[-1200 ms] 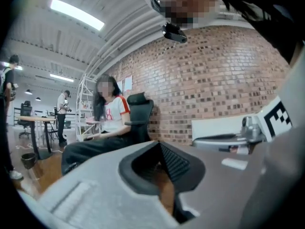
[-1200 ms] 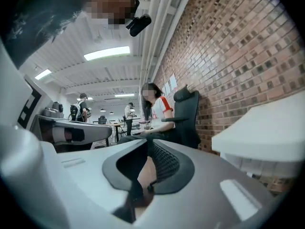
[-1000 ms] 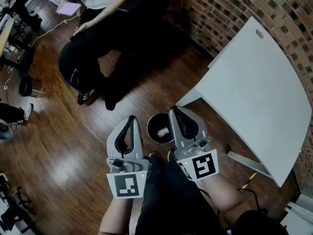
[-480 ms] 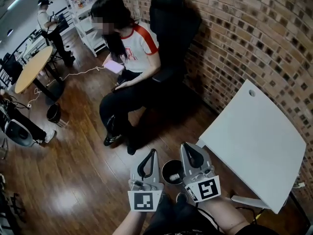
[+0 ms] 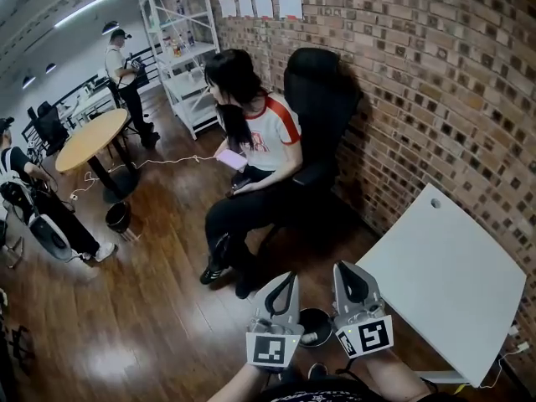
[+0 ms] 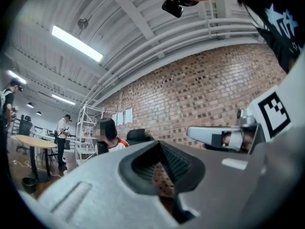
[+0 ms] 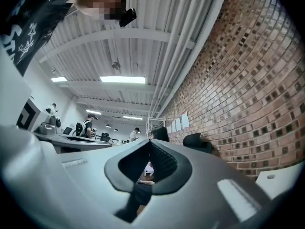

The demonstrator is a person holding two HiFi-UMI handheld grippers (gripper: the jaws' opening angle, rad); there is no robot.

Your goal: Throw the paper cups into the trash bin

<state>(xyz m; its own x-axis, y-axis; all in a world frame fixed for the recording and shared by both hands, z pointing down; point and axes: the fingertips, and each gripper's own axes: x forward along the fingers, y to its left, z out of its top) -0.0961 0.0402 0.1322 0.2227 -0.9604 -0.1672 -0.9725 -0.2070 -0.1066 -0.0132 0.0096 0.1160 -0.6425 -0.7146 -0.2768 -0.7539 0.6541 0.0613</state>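
A black trash bin (image 5: 316,323) stands on the wooden floor just in front of me, low in the head view. Something pale, which looks like a paper cup (image 5: 311,338), lies inside it. My left gripper (image 5: 287,276) is held just left of the bin and my right gripper (image 5: 347,268) just right of it, both pointing forward and up. In the left gripper view the left gripper (image 6: 159,143) has its jaws together with nothing between them. The right gripper (image 7: 150,142) is shut and empty too.
A white table (image 5: 452,279) stands to the right against the brick wall (image 5: 452,90). A person (image 5: 251,153) sits on a black chair (image 5: 322,99) straight ahead. Farther left are a round wooden table (image 5: 92,136), a small dark bin (image 5: 118,216), a white shelf (image 5: 188,57) and standing people.
The head view has swung up from looking straight down at the bin to looking across the room. Both grippers stay on either side of the bin, now at the frame's bottom.
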